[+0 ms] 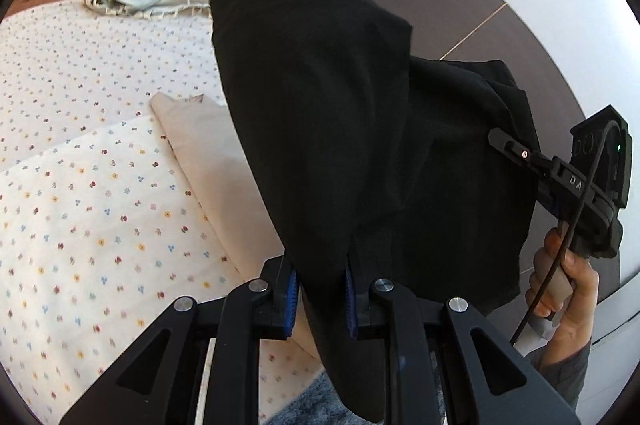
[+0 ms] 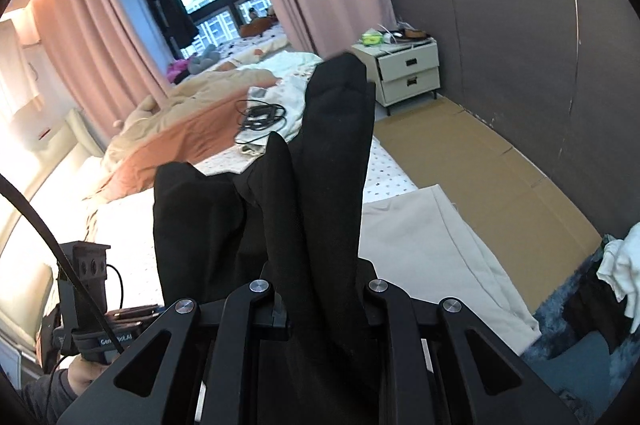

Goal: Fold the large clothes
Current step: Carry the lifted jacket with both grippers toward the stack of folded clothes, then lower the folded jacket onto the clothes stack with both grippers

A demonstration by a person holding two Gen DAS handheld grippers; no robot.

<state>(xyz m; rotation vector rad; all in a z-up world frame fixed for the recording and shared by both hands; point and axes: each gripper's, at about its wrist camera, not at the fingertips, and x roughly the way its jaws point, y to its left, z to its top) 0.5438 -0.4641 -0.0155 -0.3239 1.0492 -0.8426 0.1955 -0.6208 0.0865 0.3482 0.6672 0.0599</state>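
The left tongs (image 1: 320,299) pinch a fold of the black garment (image 1: 320,113) between their blue pads (image 1: 291,301), and the right tongs (image 2: 320,301) pinch another part of the same cloth, which stands up in front of both cameras. The garment hangs in the air between the two tongs, above the bed (image 1: 80,185) with the flowered sheet, and a beige cloth (image 1: 208,153) lies flat on the bed below it. A hand (image 1: 560,289) holds the handle of the right tongs at the right edge of the left wrist view.
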